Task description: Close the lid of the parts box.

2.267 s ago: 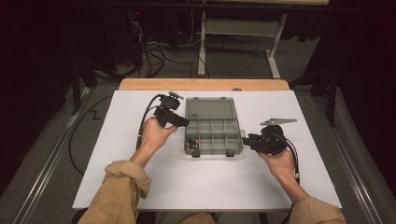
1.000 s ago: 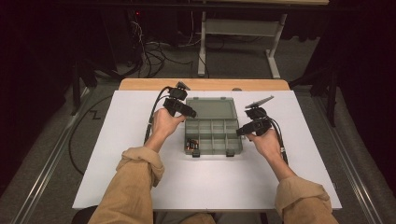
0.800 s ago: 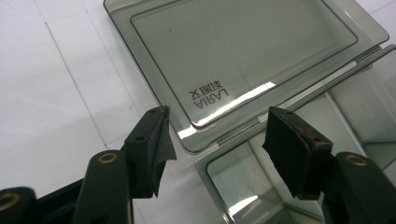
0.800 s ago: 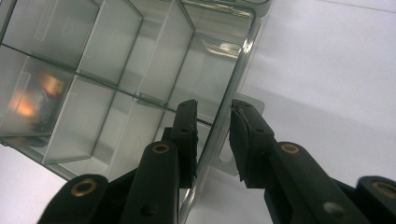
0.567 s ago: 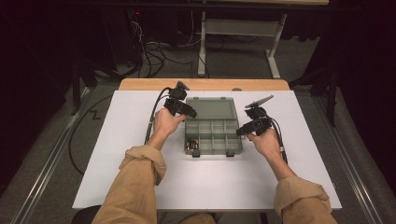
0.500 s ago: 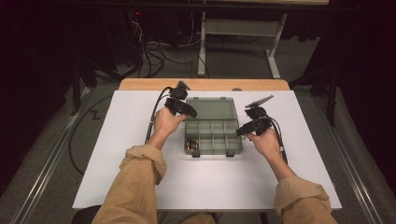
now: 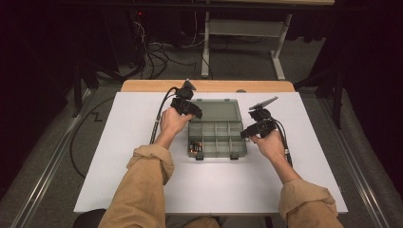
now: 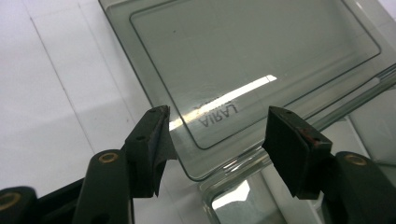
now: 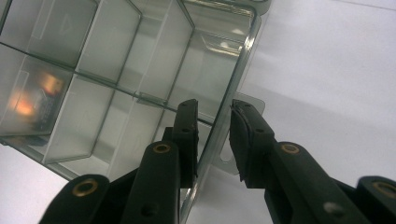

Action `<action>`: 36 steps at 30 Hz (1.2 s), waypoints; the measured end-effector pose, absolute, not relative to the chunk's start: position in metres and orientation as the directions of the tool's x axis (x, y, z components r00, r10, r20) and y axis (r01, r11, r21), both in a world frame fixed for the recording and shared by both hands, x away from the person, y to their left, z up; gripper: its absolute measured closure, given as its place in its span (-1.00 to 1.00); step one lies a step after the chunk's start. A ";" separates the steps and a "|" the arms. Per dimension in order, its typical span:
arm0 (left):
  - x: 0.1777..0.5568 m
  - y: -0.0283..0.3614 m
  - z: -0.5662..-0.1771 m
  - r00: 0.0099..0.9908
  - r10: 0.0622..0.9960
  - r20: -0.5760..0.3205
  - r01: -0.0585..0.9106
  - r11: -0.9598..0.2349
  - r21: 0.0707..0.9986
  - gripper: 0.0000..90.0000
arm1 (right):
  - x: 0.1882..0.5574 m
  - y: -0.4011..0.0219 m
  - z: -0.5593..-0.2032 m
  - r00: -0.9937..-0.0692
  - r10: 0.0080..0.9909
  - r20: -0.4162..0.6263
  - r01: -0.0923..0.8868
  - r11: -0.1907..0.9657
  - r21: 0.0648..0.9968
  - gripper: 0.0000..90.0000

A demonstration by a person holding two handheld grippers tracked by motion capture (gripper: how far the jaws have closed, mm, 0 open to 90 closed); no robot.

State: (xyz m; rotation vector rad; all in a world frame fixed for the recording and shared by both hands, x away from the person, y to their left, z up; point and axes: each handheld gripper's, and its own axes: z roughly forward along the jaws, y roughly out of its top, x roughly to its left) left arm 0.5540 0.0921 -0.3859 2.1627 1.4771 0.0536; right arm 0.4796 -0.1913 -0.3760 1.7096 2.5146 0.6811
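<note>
A clear greenish compartment box (image 7: 223,142) lies open on the white table (image 7: 119,161), its lid (image 7: 216,110) laid flat on the far side. Batteries (image 7: 195,147) fill its near-left compartment and glow orange in the right gripper view (image 9: 32,100). My left gripper (image 7: 197,114) hovers open over the lid's corner (image 8: 210,116), with nothing pinched between its jaws (image 8: 217,140). My right gripper (image 7: 243,134) straddles the box's right wall (image 9: 233,79): one jaw inside, one outside, gaps showing on both sides (image 9: 215,135).
A wooden strip (image 7: 142,85) borders the table's far edge. Cables (image 7: 157,47) and a grey frame's legs (image 7: 275,61) lie on the dark floor beyond. White table surface stretches left, right and in front of the box.
Since the earliest frame both hands moved toward the far side: left gripper to the lid's corner, right gripper up along the box's right wall. Over the last second nothing visibly moved.
</note>
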 end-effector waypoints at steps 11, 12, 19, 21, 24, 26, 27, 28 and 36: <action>0.561 0.097 -0.398 0.362 0.882 -0.300 0.889 -0.230 0.397 -0.10 | 0.480 -0.190 -0.375 -0.398 0.891 0.218 0.882 0.306 0.360 0.65; 0.561 0.097 -0.398 0.361 0.883 -0.302 0.890 -0.228 0.395 -0.10 | 0.480 -0.191 -0.375 -0.398 0.891 0.218 0.881 0.306 0.360 0.64; 0.563 0.098 -0.401 0.348 0.882 -0.317 0.896 -0.213 0.389 -0.10 | 0.480 -0.190 -0.375 -0.398 0.893 0.212 0.882 0.309 0.356 0.65; 0.563 0.098 -0.402 0.346 0.882 -0.320 0.898 -0.212 0.386 -0.10 | 0.480 -0.190 -0.375 -0.398 0.893 0.211 0.882 0.309 0.356 0.65; 0.564 0.099 -0.404 0.340 0.881 -0.329 0.901 -0.204 0.384 -0.11 | 0.480 -0.190 -0.375 -0.399 0.892 0.210 0.882 0.310 0.356 0.65; 0.564 0.100 -0.405 0.338 0.878 -0.339 0.903 -0.201 0.380 -0.11 | 0.481 -0.190 -0.375 -0.399 0.892 0.214 0.882 0.309 0.355 0.65; 0.565 0.101 -0.406 0.335 0.875 -0.349 0.905 -0.197 0.376 -0.11 | 0.481 -0.190 -0.375 -0.399 0.892 0.213 0.882 0.310 0.355 0.65; 0.565 0.101 -0.406 0.333 0.875 -0.352 0.907 -0.195 0.374 -0.11 | 0.481 -0.190 -0.375 -0.399 0.892 0.212 0.881 0.310 0.356 0.65; 0.566 0.099 -0.410 0.319 0.872 -0.372 0.913 -0.177 0.368 -0.14 | 0.480 -0.189 -0.375 -0.400 0.893 0.206 0.880 0.312 0.357 0.65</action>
